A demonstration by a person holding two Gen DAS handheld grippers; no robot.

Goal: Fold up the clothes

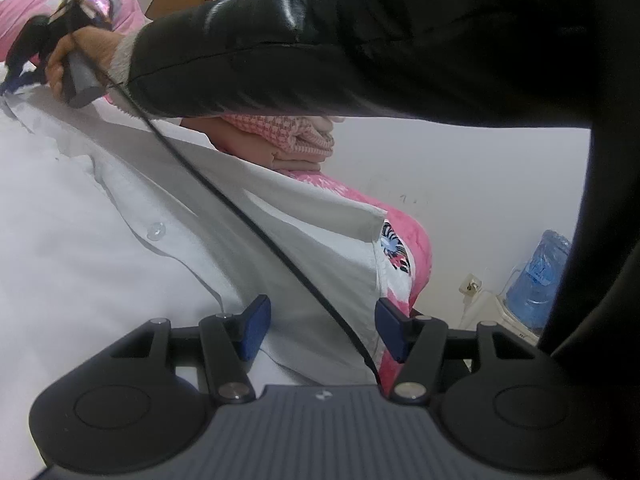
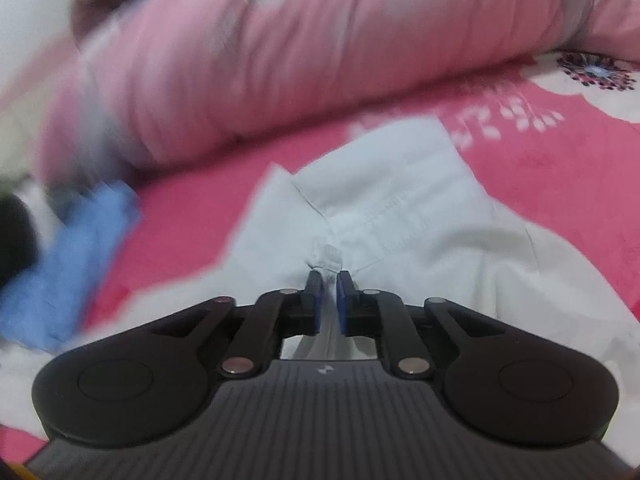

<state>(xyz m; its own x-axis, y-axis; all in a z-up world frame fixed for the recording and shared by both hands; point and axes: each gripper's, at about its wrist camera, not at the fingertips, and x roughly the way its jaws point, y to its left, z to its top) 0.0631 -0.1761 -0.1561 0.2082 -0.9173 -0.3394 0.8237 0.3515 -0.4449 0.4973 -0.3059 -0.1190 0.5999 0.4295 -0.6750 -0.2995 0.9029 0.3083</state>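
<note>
A white button shirt lies spread on a pink flowered bed cover. My left gripper is open just above the shirt's cloth, with nothing between its blue pads. My right gripper is shut on a bunched fold of the white shirt, near its collar or cuff. In the left wrist view the right gripper shows at the far upper left, held by a hand with a black sleeve across the frame, its cable trailing over the shirt.
A pink rolled quilt lies behind the shirt. A blue garment lies to the left on the bed. Folded pink clothes are stacked at the bed's far side. A blue water bottle stands by the white wall.
</note>
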